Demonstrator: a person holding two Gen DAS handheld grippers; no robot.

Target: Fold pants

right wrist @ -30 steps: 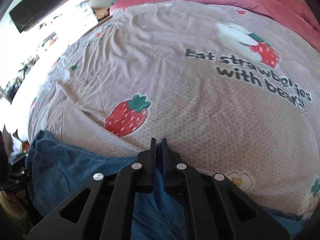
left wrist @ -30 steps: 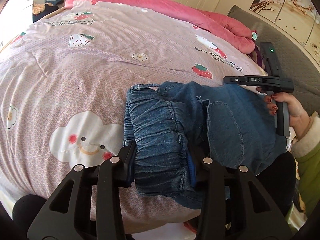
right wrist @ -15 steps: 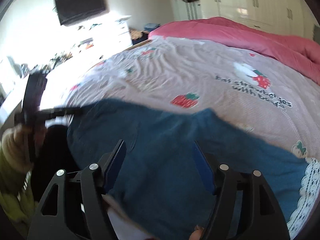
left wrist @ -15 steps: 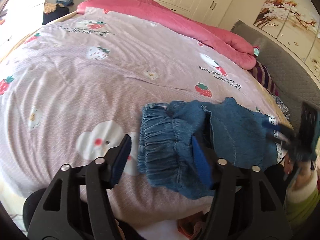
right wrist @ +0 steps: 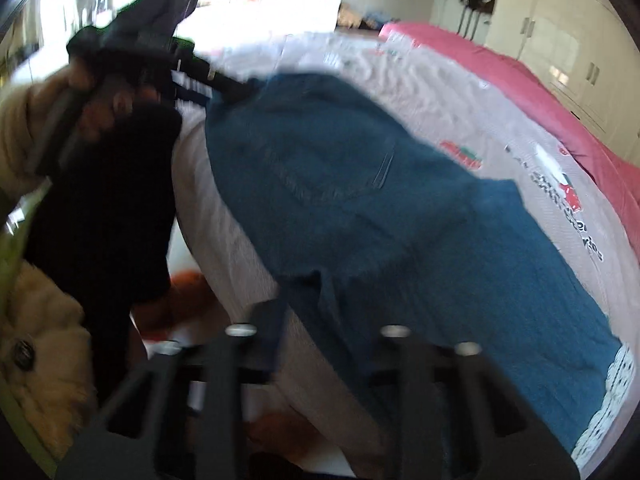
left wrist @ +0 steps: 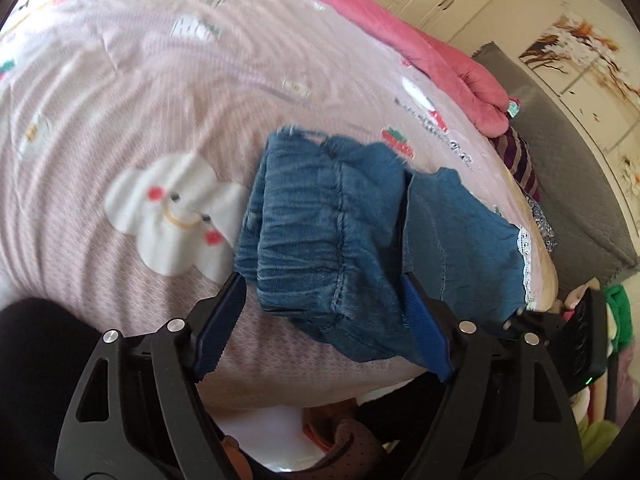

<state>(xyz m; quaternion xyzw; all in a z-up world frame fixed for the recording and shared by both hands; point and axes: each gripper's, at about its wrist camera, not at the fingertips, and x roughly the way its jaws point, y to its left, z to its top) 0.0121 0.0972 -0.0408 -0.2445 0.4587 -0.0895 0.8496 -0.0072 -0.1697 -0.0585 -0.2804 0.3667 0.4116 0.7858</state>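
Blue denim pants (left wrist: 332, 236) lie folded near the front edge of the bed, with the gathered waistband on the left and a lace-trimmed hem (left wrist: 524, 264) on the right. They also show in the right wrist view (right wrist: 380, 208), blurred. My left gripper (left wrist: 320, 320) is open, its blue pads on either side of the waistband fold and not pinching it. My right gripper (right wrist: 332, 340) is open and empty just in front of the pants; it also shows low on the right in the left wrist view (left wrist: 576, 332). The left gripper also appears in the right wrist view (right wrist: 160, 52), held in a hand.
The bed has a pink strawberry-print cover (left wrist: 160, 100) and a rolled pink quilt (left wrist: 440, 52) at the far side. A grey headboard (left wrist: 580, 168) stands on the right. White cupboards (right wrist: 560, 40) line the wall. The bed edge drops off just below the pants.
Both grippers have let go of the pants and opened. Both have drawn back toward the bed's front edge. The pants now lie folded on the cover.
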